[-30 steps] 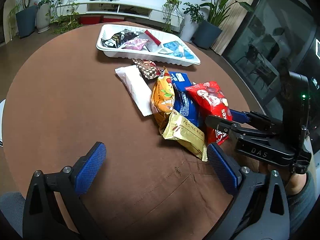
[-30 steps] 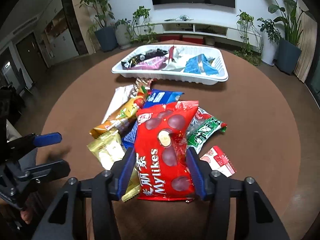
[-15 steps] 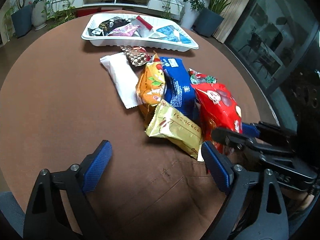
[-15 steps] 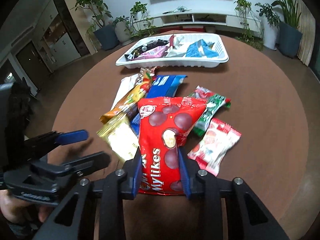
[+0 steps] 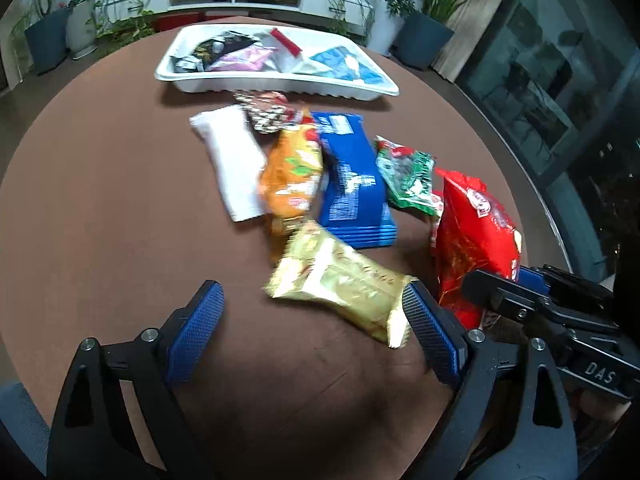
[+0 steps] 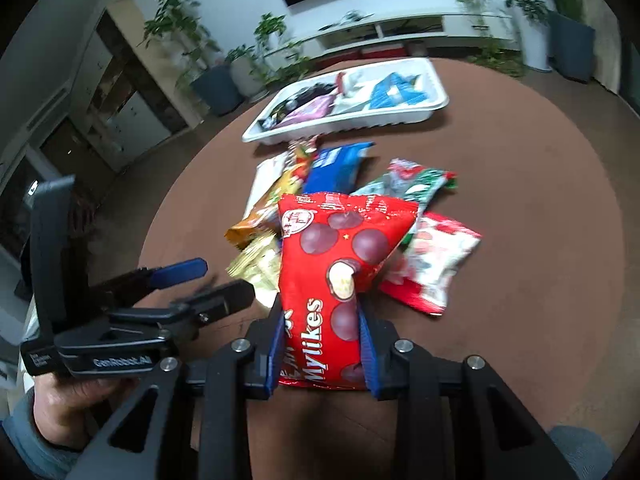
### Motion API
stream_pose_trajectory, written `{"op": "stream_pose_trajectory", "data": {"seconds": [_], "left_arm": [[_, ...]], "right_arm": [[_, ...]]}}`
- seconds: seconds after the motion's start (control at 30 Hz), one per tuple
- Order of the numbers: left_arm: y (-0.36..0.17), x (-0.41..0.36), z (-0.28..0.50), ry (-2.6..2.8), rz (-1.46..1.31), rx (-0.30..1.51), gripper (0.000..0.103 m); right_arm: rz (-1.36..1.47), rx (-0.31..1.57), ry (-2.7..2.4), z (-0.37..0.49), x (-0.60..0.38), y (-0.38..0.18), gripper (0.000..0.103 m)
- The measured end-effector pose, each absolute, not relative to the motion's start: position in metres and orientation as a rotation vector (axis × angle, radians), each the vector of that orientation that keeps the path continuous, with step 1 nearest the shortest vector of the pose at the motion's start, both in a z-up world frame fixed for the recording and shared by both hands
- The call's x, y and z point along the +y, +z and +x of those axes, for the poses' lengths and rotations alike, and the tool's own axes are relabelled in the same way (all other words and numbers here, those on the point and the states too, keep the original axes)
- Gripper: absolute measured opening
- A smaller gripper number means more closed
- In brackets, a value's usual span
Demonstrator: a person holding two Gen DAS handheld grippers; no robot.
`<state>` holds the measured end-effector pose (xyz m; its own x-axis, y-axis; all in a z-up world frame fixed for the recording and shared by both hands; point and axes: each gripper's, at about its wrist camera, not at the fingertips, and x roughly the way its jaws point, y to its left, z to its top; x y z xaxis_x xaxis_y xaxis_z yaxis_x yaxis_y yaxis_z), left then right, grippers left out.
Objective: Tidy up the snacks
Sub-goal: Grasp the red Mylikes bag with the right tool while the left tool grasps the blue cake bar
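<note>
R gripper (image 6: 320, 344) is clamped on the red Mylikes bag (image 6: 340, 264), blue pads pinching its lower end from both sides, bag standing up off the round brown bench (image 6: 540, 240) and tilted toward the far edge. L gripper (image 5: 312, 336) is spread wide, nothing between the pads; its R pad sits just beside the end of the gold pack (image 5: 340, 280), touching or not, can't tell, the other pad well clear over bare bench. A hand (image 6: 76, 396) in a grey-blue sleeve holds the L gripper's handle at the near-left edge. Rest of the pile lies mid-bench: white pack (image 5: 234, 164) furthest left, orange pack (image 5: 292, 176) next to it and overlapping its edge, blue pack (image 5: 352, 184) to the right of that, green-and-red pack (image 5: 408, 176) beyond it toward the right edge, and a small dark patterned pack (image 5: 266, 112) at the far end of the pile, just in front of the tray. Behind the held bag, a red-and-white pack (image 6: 436, 260) lies flat, partly under the green one. White tray (image 5: 240, 84) sits near the far edge w/ several snacks already in it: a black one and a pink one at its left end, blue ones at its right end, something w/ a red strip between. Frames are a bit motion-blurred, so the print on most packs is unreadable.
</note>
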<state>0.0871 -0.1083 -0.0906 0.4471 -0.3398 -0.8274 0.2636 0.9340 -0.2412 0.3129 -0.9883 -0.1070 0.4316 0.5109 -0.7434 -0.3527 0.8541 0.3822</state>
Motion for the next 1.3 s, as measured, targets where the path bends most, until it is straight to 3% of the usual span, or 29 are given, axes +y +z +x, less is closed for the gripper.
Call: {"op": "stream_pose_trajectory", "data": {"seconds": [0.47,0.53,0.63,0.7,0.77,0.8,1.3], "left_arm": [[-0.103,-0.122,0.101,-0.385,-0.028,1.085,0.086],[-0.091,-0.112,0.102,-0.346,-0.034,1.046,0.081],[-0.057,-0.112,0.105,-0.318,0.032,0.945,0.081],[-0.049,-0.119,0.112,-0.356,0.028,0.937,0.072],[-0.049,-0.130,0.124,-0.413,0.012,0.965,0.047],[-0.052,-0.136,0.130,-0.426,0.011,0.978,0.041],[-0.093,-0.180,0.174,-0.420,0.158,1.116,0.041]], "right_arm": [[0.225,0.955,0.544,0.310,-1.007,-0.105,0.034],[0.237,0.949,0.539,0.310,-1.010,-0.104,0.034],[0.246,0.941,0.538,0.310,-1.014,-0.105,0.034],[0.253,0.942,0.535,0.311,-1.014,-0.105,0.034],[0.256,0.939,0.533,0.311,-1.013,-0.105,0.034],[0.256,0.938,0.533,0.311,-1.013,-0.105,0.034],[0.270,0.936,0.505,0.309,-1.022,-0.103,0.034]]}}
